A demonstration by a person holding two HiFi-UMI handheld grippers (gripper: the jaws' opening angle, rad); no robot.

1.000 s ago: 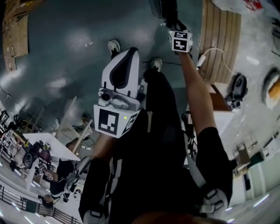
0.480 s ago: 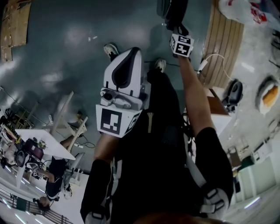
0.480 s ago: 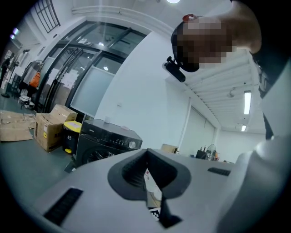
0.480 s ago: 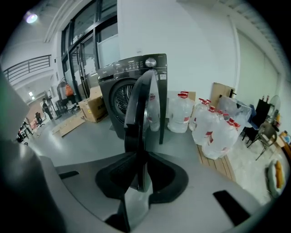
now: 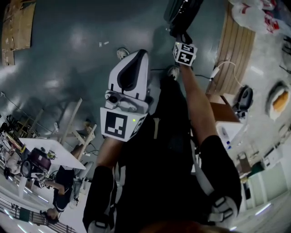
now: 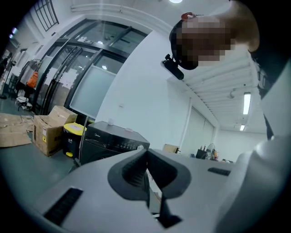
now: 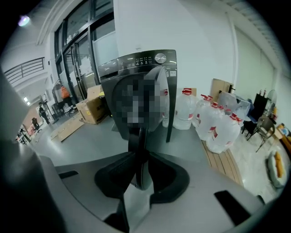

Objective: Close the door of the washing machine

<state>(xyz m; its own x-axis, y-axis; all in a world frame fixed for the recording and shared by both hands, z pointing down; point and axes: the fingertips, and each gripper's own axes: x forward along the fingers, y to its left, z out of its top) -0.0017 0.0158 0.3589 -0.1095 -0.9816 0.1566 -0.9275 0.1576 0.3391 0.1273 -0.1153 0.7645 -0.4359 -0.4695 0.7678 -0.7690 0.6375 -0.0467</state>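
The black washing machine (image 7: 144,61) stands ahead in the right gripper view, its control panel on top and its round door (image 7: 136,102) swung out towards me. The door's edge runs down between the pads of my right gripper (image 7: 138,159); the jaws have just been opening, and the pads still lie against that edge. In the head view the right gripper (image 5: 181,35) reaches to the dark door (image 5: 181,11) at the top. My left gripper (image 5: 135,57) is held in front of my body, shut and holding nothing (image 6: 146,157). The machine (image 6: 111,141) shows beyond it.
Several large water jugs (image 7: 213,123) stand on a wooden pallet (image 5: 236,45) right of the machine. Cardboard boxes (image 7: 91,109) and a yellow bin (image 6: 75,131) are on the grey floor to its left. A white table (image 5: 50,150) and people are behind me.
I have stepped forward: my shoes have shifted up the head view, and the dark door shows larger at the top. The right gripper stays at the door's edge.
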